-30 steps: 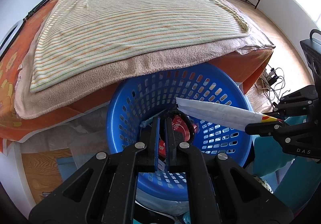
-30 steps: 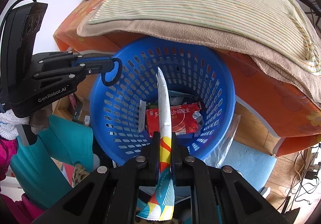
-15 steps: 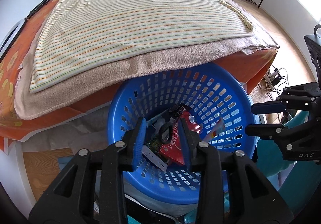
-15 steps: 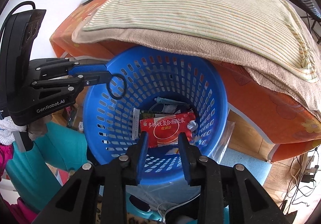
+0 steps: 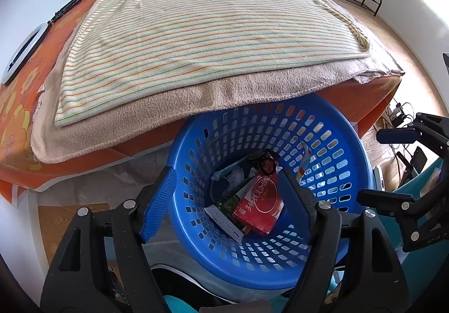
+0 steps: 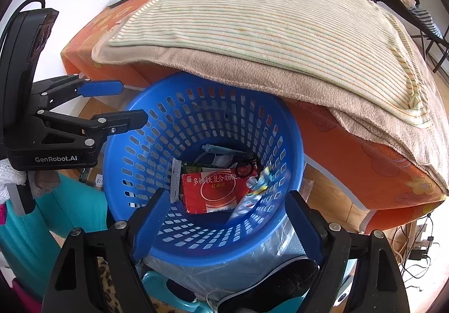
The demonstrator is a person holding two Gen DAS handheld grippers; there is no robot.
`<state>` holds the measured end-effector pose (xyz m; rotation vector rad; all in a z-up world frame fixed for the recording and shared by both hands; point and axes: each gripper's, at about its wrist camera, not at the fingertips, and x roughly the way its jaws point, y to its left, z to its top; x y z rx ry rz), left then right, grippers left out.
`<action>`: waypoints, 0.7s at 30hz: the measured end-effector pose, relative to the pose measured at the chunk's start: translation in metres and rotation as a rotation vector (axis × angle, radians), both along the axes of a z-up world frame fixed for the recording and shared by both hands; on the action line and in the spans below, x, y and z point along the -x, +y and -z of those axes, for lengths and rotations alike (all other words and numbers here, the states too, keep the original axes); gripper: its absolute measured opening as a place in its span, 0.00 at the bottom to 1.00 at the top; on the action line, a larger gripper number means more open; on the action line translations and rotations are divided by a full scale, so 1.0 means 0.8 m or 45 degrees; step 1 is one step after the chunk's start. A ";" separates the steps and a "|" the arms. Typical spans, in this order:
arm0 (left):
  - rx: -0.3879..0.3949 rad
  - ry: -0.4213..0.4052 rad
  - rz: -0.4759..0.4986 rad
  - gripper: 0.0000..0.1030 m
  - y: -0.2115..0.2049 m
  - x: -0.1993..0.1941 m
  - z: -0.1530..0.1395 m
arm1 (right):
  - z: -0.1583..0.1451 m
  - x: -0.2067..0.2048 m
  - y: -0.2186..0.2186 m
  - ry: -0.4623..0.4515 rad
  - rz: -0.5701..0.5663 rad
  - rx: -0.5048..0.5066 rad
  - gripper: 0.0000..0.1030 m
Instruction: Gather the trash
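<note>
Red packet [image 6: 213, 191] flat, long axis crosswise

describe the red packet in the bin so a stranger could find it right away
Start at the round blue perforated basket tucked under the edge of the blanket-covered bed. On its floor lies the red packet, flat amid other trash. It is the largest piece there, the only bright red one, with white Chinese lettering and a round emblem.

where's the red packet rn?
Red packet lies on the bottom of the blue basket, centre of both wrist views, colourful wrapper on its right edge.
</note>
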<state>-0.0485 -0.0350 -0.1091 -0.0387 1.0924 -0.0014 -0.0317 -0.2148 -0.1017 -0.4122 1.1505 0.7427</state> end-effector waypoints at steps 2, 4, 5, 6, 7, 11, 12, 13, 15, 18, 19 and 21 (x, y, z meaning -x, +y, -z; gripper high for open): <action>0.004 0.001 -0.006 0.76 0.000 0.000 0.001 | 0.001 -0.001 0.000 -0.008 0.013 0.015 0.84; 0.005 0.000 -0.014 0.76 0.001 -0.001 0.000 | 0.002 -0.003 -0.001 -0.016 0.029 0.026 0.84; 0.004 -0.001 -0.019 0.76 0.001 -0.001 0.000 | 0.002 -0.004 -0.001 -0.020 0.038 0.030 0.84; 0.002 -0.003 -0.024 0.76 0.002 -0.002 -0.002 | 0.001 -0.005 -0.002 -0.027 0.049 0.030 0.84; 0.002 -0.008 -0.029 0.76 0.003 -0.002 -0.003 | -0.001 -0.006 -0.003 -0.034 0.058 0.028 0.84; 0.011 -0.023 -0.053 0.76 0.007 -0.005 -0.008 | -0.009 -0.010 -0.007 -0.073 0.098 0.007 0.84; 0.010 -0.026 -0.058 0.76 0.008 -0.006 -0.010 | -0.012 -0.012 -0.007 -0.082 0.107 0.004 0.84; 0.008 -0.029 -0.062 0.76 0.008 -0.007 -0.012 | -0.013 -0.014 -0.008 -0.088 0.115 0.002 0.84; 0.006 -0.035 -0.072 0.76 0.010 -0.009 -0.015 | -0.015 -0.016 -0.008 -0.098 0.132 0.005 0.84; 0.002 -0.032 -0.092 0.76 0.012 -0.013 -0.019 | -0.015 -0.021 -0.008 -0.098 0.161 0.032 0.85; -0.002 -0.029 -0.099 0.76 0.013 -0.015 -0.020 | -0.014 -0.023 -0.007 -0.096 0.174 0.049 0.85; -0.015 -0.021 -0.113 0.76 0.016 -0.017 -0.023 | -0.014 -0.026 -0.007 -0.089 0.190 0.070 0.85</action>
